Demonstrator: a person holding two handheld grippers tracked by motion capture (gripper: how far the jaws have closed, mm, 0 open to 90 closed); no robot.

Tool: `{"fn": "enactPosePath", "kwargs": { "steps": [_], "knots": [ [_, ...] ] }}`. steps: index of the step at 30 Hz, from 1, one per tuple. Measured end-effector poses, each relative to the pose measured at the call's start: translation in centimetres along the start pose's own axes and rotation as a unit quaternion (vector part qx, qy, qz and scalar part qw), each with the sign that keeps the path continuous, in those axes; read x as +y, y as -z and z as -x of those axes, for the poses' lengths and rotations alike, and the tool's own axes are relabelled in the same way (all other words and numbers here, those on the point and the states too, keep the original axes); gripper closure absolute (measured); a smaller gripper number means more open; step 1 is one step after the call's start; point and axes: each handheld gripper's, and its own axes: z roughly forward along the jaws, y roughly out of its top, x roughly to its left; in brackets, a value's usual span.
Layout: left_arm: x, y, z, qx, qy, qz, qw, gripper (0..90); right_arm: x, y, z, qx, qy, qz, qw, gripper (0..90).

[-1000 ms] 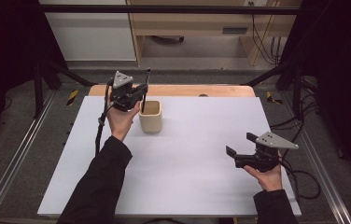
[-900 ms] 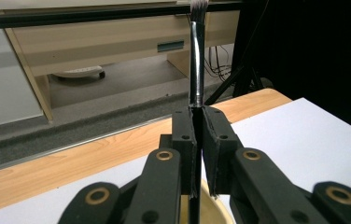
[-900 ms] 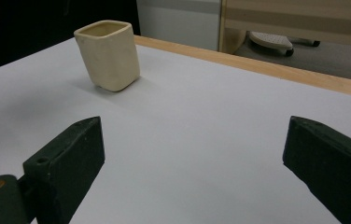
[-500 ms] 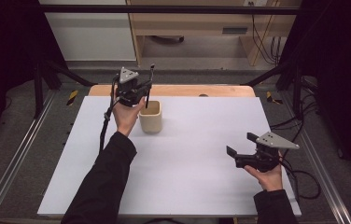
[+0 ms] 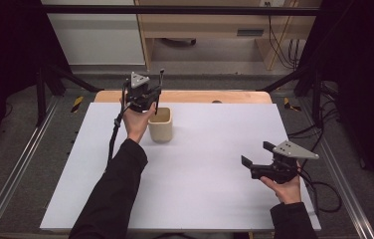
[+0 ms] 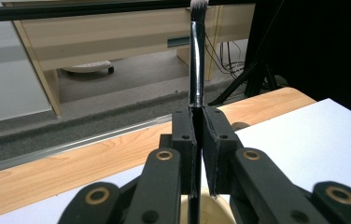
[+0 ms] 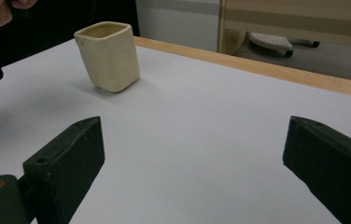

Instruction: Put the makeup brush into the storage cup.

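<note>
Brush going into the cup, upright and slow.

From the high view, the left gripper (image 5: 151, 99) hangs just over the one cream cup (image 5: 160, 124) at the white table's (image 5: 210, 199) far left; lower straight to clear the rim. In the left gripper view its jaws are clamped on the single brush (image 6: 196, 56). In the right gripper view the right gripper (image 7: 192, 172) gapes wide, empty, well apart.

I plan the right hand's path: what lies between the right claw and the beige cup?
Nothing: in the right gripper view, bare white table stretches from the open right claw to the cup.
</note>
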Motion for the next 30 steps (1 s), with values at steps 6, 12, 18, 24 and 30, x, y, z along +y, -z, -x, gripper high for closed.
{"fn": "enactPosePath", "kwargs": {
  "steps": [6, 12, 18, 24, 30],
  "knots": [
    [-0.5, -0.5, 0.0, 0.003, -0.006, -0.004, 1.0000, 83.9, 0.0, 0.0, 0.0, 0.001, 0.001, 0.000, 1.0000, 5.7],
    [-1.2, -0.6, -0.1, 0.005, -0.006, -0.007, 0.9999, 83.9, 0.0, 0.0, 0.0, 0.002, 0.001, 0.001, 1.0000, 5.7],
    [-2.0, -0.7, -0.2, 0.004, -0.009, -0.015, 0.9999, 83.9, 0.0, -0.1, -0.1, 0.001, -0.001, -0.002, 1.0000, 5.7],
    [-2.6, -0.7, 0.1, 0.002, -0.010, -0.016, 0.9998, 83.9, 0.0, -0.1, -0.1, 0.002, -0.001, -0.001, 1.0000, 5.8],
    [-3.3, -0.7, 0.2, 0.001, -0.015, -0.018, 0.9997, 83.9, -0.1, -0.2, -0.1, 0.002, 0.000, -0.001, 1.0000, 5.8]
  ]
}}
